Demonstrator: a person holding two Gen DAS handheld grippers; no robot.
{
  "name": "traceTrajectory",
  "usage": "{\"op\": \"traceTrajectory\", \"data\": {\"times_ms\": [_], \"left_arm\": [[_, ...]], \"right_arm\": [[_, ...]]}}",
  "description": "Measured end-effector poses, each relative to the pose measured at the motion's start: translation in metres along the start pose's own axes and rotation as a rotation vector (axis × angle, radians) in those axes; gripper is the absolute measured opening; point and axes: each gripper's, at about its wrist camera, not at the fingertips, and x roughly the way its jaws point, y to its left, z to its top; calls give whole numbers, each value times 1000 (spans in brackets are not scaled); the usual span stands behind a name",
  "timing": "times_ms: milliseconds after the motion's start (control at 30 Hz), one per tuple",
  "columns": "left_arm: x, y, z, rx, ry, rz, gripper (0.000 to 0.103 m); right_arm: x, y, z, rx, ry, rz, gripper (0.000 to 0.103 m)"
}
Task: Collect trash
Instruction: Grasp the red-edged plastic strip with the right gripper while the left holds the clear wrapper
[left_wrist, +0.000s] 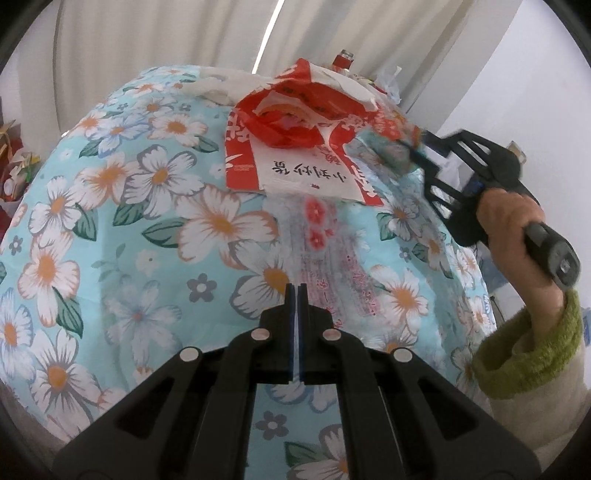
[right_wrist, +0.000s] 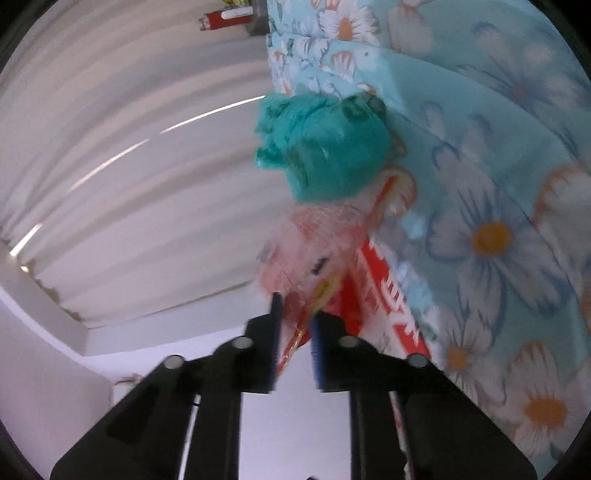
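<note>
A red and white plastic bag (left_wrist: 295, 147) with printed characters lies on the floral tablecloth (left_wrist: 129, 221), its red mouth crumpled open. My left gripper (left_wrist: 297, 291) is shut and empty, low over the cloth in front of the bag. My right gripper (left_wrist: 417, 147) reaches in from the right at the bag's edge. In the right wrist view, the right gripper (right_wrist: 295, 317) is shut on a thin pink and red wrapper (right_wrist: 314, 258), with a crumpled teal wrapper (right_wrist: 328, 147) just beyond it and the red bag (right_wrist: 388, 295) beside it.
White crumpled paper (left_wrist: 229, 85) and a red-capped bottle (left_wrist: 343, 61) sit at the table's far edge. A white curtain (left_wrist: 166, 33) hangs behind. Coloured clutter (left_wrist: 11, 162) lies off the left edge. A red lighter-like item (right_wrist: 225, 20) shows in the right wrist view.
</note>
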Motion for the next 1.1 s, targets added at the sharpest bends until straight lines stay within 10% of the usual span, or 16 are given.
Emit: {"op": "traceTrajectory", "data": {"times_ms": [400,600,800,1100], "left_arm": [[-3,7,-8,-30,0,-4,1],[-7,8,-10,-41,1,-20,2],[-4,17,-6,-129,48,-114,41],[21,8,3,-161,111,-129,48]], "right_arm": [[-73,-14,-50,-47,86,107,6],[-120,-35,-71,-130,97,-27,6],[-148,-51,-81,-220,49,-279,6],[-130,-56,-74,-295,27,-395,6]]}}
